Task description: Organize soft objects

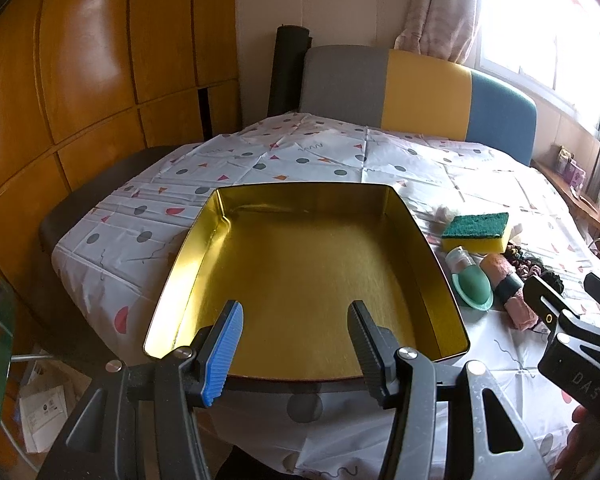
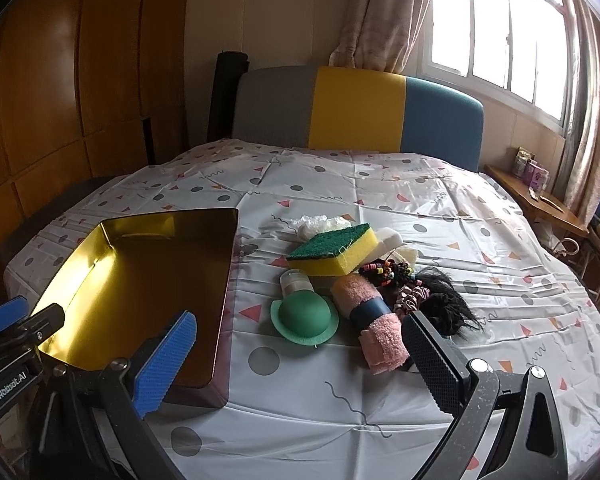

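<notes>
An empty gold tin tray (image 1: 300,272) lies on the patterned tablecloth. My left gripper (image 1: 296,344) hangs open over its near rim, nothing between the pads. Right of the tray (image 2: 140,280) is a pile of soft things: a green-and-yellow sponge (image 2: 336,250), a green dome-shaped pad (image 2: 304,316), a rolled pink towel (image 2: 370,320) with a dark band, beaded hair ties (image 2: 384,272), a scrunchie (image 2: 412,296) and black hair (image 2: 448,304). My right gripper (image 2: 300,360) stands wide open just in front of the dome pad and towel, touching neither.
A white foam block (image 2: 388,240), crinkled clear plastic (image 2: 316,222) and a small jar (image 2: 296,282) sit in the same pile. A grey, yellow and blue chair back (image 2: 360,108) stands behind the table. A wooden wardrobe (image 1: 80,80) is on the left.
</notes>
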